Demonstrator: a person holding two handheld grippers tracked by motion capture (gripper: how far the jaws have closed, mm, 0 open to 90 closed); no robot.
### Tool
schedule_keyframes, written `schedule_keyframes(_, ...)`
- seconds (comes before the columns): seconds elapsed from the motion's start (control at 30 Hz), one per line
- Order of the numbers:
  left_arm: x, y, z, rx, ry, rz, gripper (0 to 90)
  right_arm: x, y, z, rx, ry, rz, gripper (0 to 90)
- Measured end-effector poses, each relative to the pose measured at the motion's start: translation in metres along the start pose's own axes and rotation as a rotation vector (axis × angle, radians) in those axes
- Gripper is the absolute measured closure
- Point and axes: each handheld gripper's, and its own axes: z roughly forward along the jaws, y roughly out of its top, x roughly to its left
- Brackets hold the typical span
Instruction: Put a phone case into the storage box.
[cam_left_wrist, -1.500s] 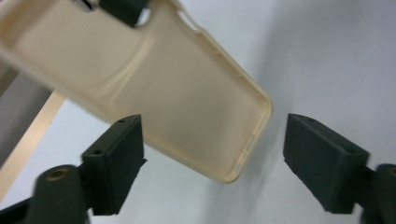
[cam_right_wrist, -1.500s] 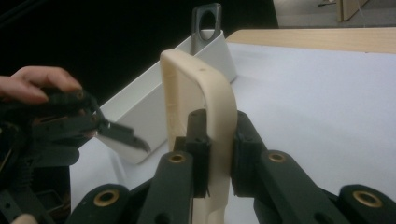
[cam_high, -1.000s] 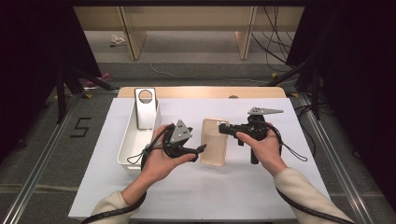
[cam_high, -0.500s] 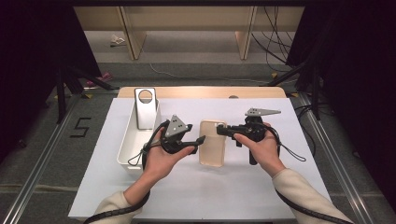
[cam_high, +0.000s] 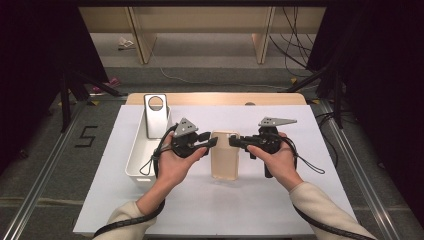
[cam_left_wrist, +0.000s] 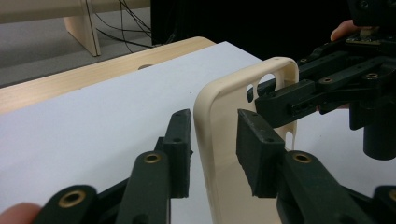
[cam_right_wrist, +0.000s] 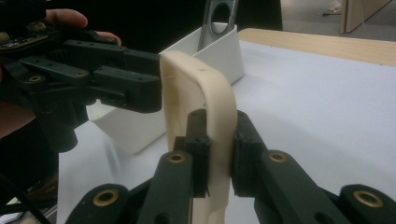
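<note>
Between our two claws the cream phone case (cam_high: 225, 156) stands over the white worktop (cam_high: 300, 200): right claw (cam_right_wrist: 218, 154) clamps its edge, while left claw (cam_left_wrist: 214, 149), shifted inward, has been closing round the opposite rim, seemingly not yet pressing.

floor (cam_high: 210, 65): grey | wooden legs (cam_high: 137, 35): pale | surround: dark, possibly curtains | cables (cam_high: 295, 45)

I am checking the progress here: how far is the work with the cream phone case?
Done: the right hand-held gripper is clamped on one edge of the cream phone case, raised off the table. In hand: the left hand-held gripper straddles the opposite edge, its jaws just closing, pads not yet pressing. Left: its firm grip. The grey phone stands in the white bin.
</note>
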Motion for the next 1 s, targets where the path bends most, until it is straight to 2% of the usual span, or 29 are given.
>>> schedule_keyframes(0.43, 0.0007, 0.0, 0.0044, 0.006, 0.036, -0.038, 75.8, 0.0019, 0.0013, -0.0008, -0.012, 0.0, -0.007, 80.6)
schedule_keyframes(0.67, -0.0007, 0.0008, 0.0029, -0.009, 0.035, -0.044, 79.6, 0.0036, 0.0014, 0.0, -0.012, -0.001, -0.015, 80.5)
schedule_keyframes(0.8, -0.0018, 0.0007, 0.0018, -0.018, 0.038, -0.033, 81.7, 0.0029, 0.0015, -0.0005, -0.016, -0.003, -0.018, 80.2)
schedule_keyframes(1.0, -0.0044, 0.0027, 0.0, -0.021, 0.048, 0.006, 82.5, 0.0028, 0.0015, 0.0005, -0.016, -0.006, -0.038, 77.5)
